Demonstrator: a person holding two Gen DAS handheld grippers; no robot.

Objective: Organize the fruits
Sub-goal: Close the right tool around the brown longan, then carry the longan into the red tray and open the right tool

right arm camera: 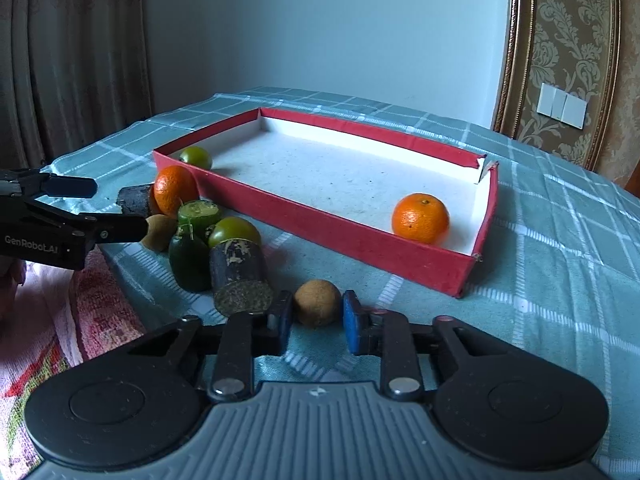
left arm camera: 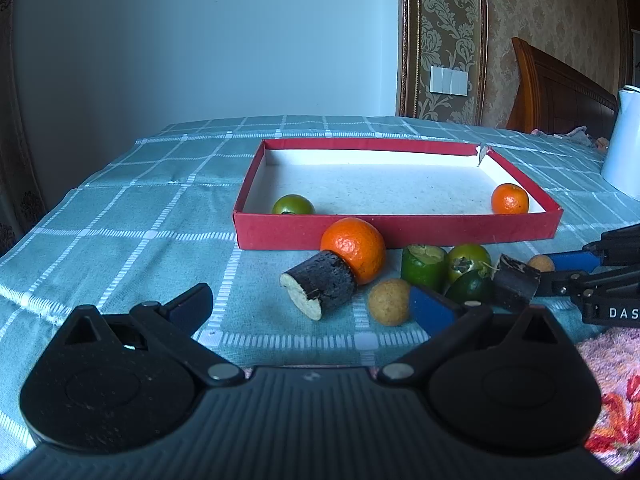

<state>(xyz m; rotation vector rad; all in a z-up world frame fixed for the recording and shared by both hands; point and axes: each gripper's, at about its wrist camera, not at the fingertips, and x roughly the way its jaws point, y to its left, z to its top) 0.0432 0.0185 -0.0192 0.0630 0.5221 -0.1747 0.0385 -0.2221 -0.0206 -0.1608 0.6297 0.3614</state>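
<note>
**Mia:** What is closest?

**Tom:** The right gripper (right arm camera: 316, 320). Its blue pads are squeezed onto a small brown ball, a longan (right arm camera: 317, 302). The skin looks rough and dull. It sits on the cloth, in front of the box's near wall.

**Mia:** And the left gripper (left arm camera: 316, 304)?

**Tom:** Its jaws stand wide apart and hold nothing. A second longan (left arm camera: 389, 301) lies just beside its blue pad.

**Mia:** What is on the table?

**Tom:** A teal tablecloth (left arm camera: 120, 208) with white checks. It looks woven and soft. A pink flowery towel (left arm camera: 612, 380) lies at the near edge.

**Mia:** What is that dark log?

**Tom:** A sugarcane piece (right arm camera: 239, 276), round like a can, with dark bumpy skin and a pale cut end. It lies on its side, and its cut end points at the right gripper's camera. Another sugarcane chunk (left arm camera: 320, 286) also lies flat, touching a big orange tangerine (left arm camera: 354, 249). Its pale end points at the left gripper.

**Mia:** And the green ones?

**Tom:** Shiny green fruits (right arm camera: 196, 236) huddle together in a bunch just beside the sugarcane.

**Mia:** What is behind them?

**Tom:** A flat red cardboard box (right arm camera: 320, 228), white inside, with low walls. One far corner is split open. Inside are a bumpy orange tangerine in the box (right arm camera: 421, 218) near one end and a smooth green tangerine (right arm camera: 196, 157) at the other.
</note>
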